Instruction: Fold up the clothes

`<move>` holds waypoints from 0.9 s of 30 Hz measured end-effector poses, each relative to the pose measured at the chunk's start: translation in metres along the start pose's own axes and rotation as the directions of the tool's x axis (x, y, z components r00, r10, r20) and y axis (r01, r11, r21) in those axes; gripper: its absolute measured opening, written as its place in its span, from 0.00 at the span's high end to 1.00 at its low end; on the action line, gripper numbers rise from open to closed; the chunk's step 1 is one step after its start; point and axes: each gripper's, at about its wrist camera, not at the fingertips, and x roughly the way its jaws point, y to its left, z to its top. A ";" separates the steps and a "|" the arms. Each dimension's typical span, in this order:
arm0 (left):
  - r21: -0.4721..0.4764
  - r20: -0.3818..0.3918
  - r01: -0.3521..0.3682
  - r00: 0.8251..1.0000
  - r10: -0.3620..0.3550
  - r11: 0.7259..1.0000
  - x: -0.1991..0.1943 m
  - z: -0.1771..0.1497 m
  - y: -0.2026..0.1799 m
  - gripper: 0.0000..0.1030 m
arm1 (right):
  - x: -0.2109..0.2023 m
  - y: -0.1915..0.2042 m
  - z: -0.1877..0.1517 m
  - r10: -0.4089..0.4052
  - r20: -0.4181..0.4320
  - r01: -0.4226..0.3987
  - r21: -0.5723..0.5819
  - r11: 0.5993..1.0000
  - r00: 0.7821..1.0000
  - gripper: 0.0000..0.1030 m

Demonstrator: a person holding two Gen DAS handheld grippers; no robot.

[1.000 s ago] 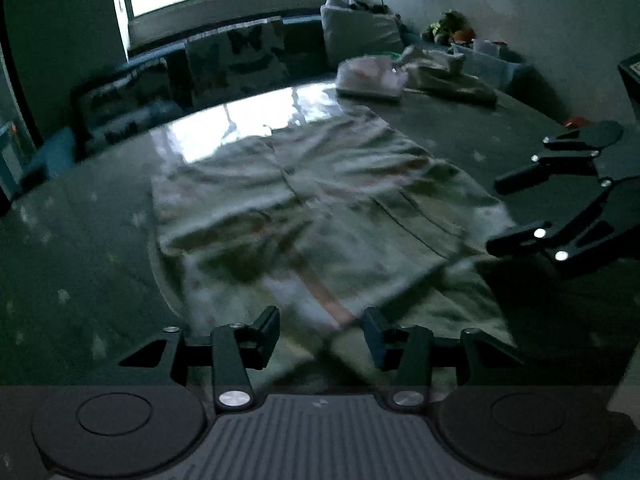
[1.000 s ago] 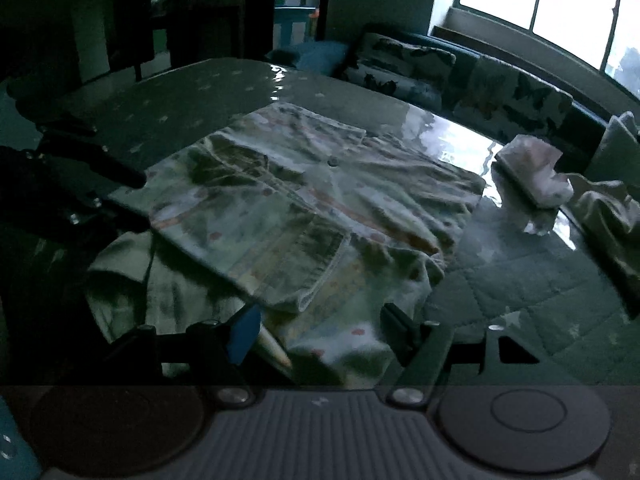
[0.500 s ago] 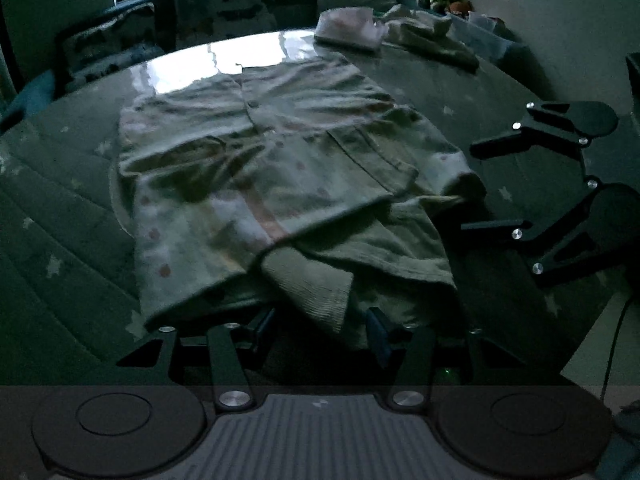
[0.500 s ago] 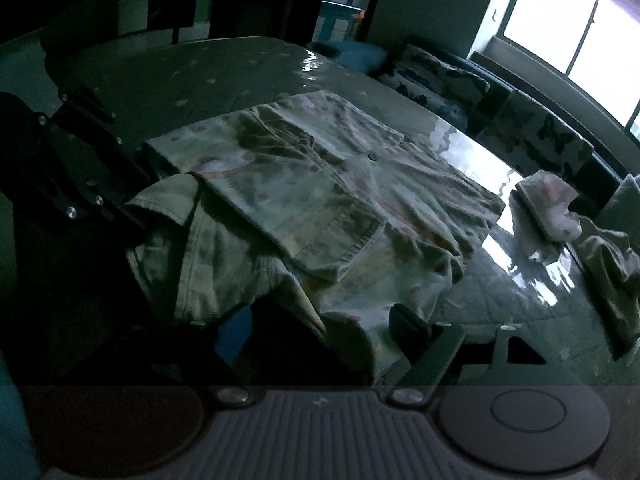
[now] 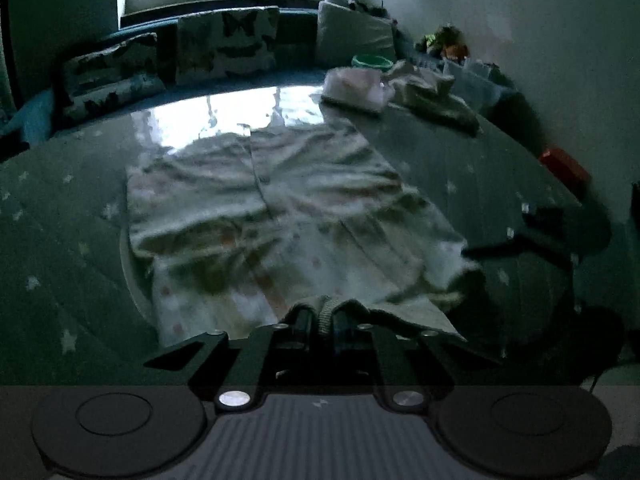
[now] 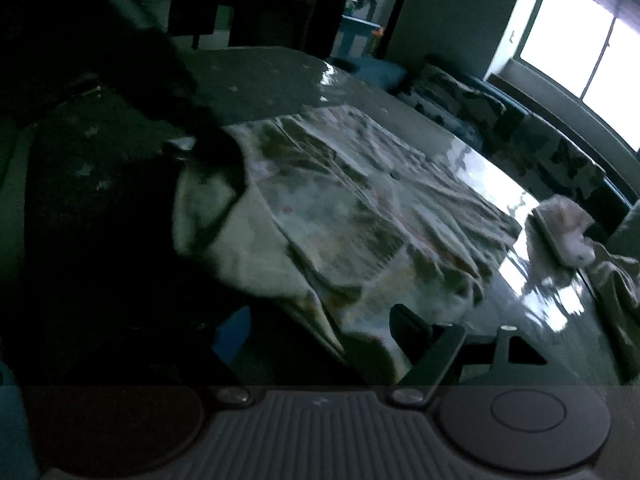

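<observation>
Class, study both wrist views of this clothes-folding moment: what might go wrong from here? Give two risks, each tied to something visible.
1. The left tool pinches only a small bunched bit of the pale printed button-front garment; that thin hold may slip when lifted.
2. The right tool is open over the garment's near edge, and the cloth lies on a glossy table, so the whole piece may slide.

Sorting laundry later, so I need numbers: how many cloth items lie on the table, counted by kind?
Spread patterned shirt: 1
Pale folded bundle: 1
Crumpled olive garment: 1
Total: 3
</observation>
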 end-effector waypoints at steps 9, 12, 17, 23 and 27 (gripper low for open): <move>-0.011 0.002 0.034 0.999 -0.034 0.999 0.013 0.011 0.018 0.82 | 0.028 -0.007 0.028 0.081 0.058 -0.088 0.124 0.988 0.995 0.66; 0.031 0.042 0.013 0.999 -0.015 0.999 -0.002 0.003 0.024 0.51 | 0.030 -0.021 0.035 0.123 0.064 -0.133 0.196 0.972 0.990 0.80; 0.095 0.077 -0.012 0.997 0.005 0.995 -0.016 -0.016 0.034 0.38 | 0.030 -0.042 0.046 0.173 0.083 -0.190 0.285 0.939 0.981 0.83; 0.211 0.108 -0.049 0.994 0.026 0.976 -0.017 -0.030 0.024 0.25 | 0.034 -0.051 0.052 0.189 0.071 -0.202 0.347 0.916 0.979 0.83; 0.223 0.110 -0.055 0.993 0.031 0.973 -0.021 -0.039 0.028 0.21 | 0.035 -0.059 0.052 0.176 0.073 -0.190 0.378 0.906 0.982 0.84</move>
